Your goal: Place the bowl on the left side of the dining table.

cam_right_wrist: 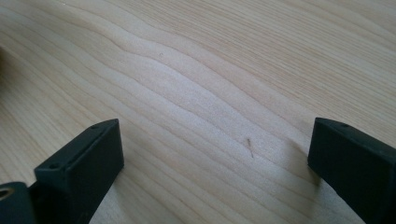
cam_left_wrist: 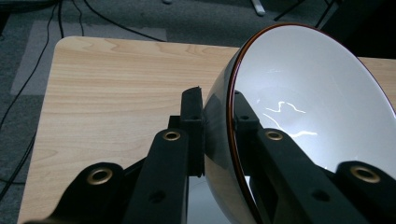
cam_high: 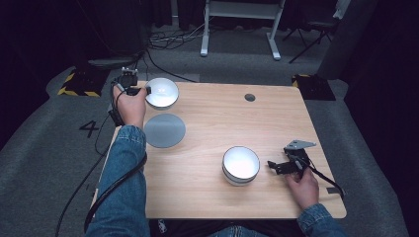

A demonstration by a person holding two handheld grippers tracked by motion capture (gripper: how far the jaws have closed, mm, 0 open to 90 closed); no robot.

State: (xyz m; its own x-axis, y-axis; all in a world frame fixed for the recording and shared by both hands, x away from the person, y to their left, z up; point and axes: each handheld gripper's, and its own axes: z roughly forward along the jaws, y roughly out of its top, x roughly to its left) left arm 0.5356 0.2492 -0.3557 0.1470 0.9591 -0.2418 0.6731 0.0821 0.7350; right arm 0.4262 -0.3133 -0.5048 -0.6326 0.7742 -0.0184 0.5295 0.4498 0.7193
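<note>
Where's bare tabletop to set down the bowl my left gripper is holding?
Widest bare patch: the table middle, between grey disc, dark hole and the second bowl. The far right corner is bare too. Crowded: near right, between that bowl and the right gripper.

The table (cam_high: 222,133) is light wood with wavy grain. The held bowl (cam_left_wrist: 308,102) is glossy white inside with a thin red-brown rim line (grey reflections on its outer wall). The second bowl (cam_high: 240,165) is white with a dark rim. The round mat (cam_high: 164,130) is plain grey. Both grippers, left gripper (cam_high: 134,90) and right gripper (cam_high: 281,167), are black. The sleeves (cam_high: 126,173) are blue denim.
</note>
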